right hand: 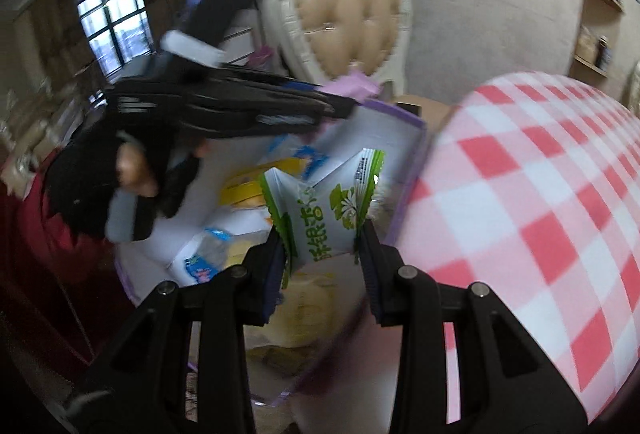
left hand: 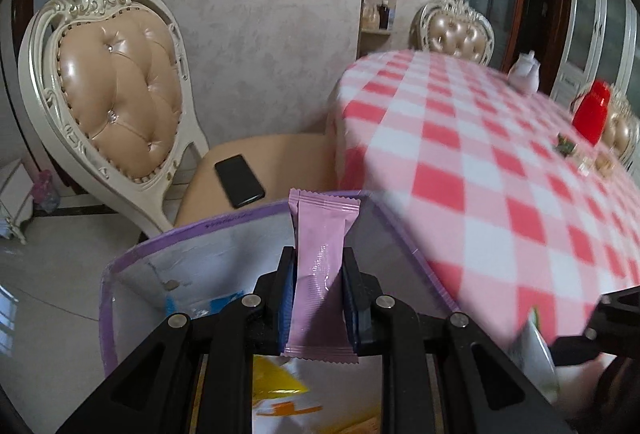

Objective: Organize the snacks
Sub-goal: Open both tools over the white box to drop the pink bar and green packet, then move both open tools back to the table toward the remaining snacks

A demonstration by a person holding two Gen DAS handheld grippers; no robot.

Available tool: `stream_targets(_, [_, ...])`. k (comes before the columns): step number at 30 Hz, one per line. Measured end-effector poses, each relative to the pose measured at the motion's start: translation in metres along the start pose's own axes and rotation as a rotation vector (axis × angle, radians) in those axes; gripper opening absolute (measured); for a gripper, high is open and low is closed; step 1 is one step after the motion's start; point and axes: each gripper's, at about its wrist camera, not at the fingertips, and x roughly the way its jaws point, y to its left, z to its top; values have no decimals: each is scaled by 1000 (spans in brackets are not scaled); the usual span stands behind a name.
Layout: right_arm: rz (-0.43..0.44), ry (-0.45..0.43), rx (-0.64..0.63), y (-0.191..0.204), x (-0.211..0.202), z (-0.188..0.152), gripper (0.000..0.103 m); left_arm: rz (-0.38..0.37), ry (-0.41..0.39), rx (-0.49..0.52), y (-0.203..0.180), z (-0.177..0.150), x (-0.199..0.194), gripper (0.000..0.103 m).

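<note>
Holding both packets over the purple-rimmed box [left hand: 132,274], we noted the left gripper [left hand: 318,294] pinching a pink sachet [left hand: 320,266] at mid-length, and the right gripper [right hand: 322,254] pressed on the side seams of a green-and-white snack bag [right hand: 320,210]. We judged both light, soft and crinkly; the glossy film looked slippery, so the crimped seams seemed the safer hold, and the contents possibly crushable. The box sat beside the checked tablecloth [left hand: 500,154], next to a chair [left hand: 116,90] bearing a phone [left hand: 239,181]. Motion blur smeared the right view; packets already in the box were unreadable, its floor mostly covered, and the sachet's printing was not visible.
</note>
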Motion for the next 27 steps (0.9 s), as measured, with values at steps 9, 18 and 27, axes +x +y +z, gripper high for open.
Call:
stream_targets(9, [88,27,-72,29,18,0,58,89,75,-1,11,-7,11,26])
stream_targets(18, [36,-56,19,-2,-10,1,67,135,46,-6,0,-3,6,70])
stream_targets(27, [-200,-57,221,-92,-61,-39,68,-86,43,26,-92,35,15,79])
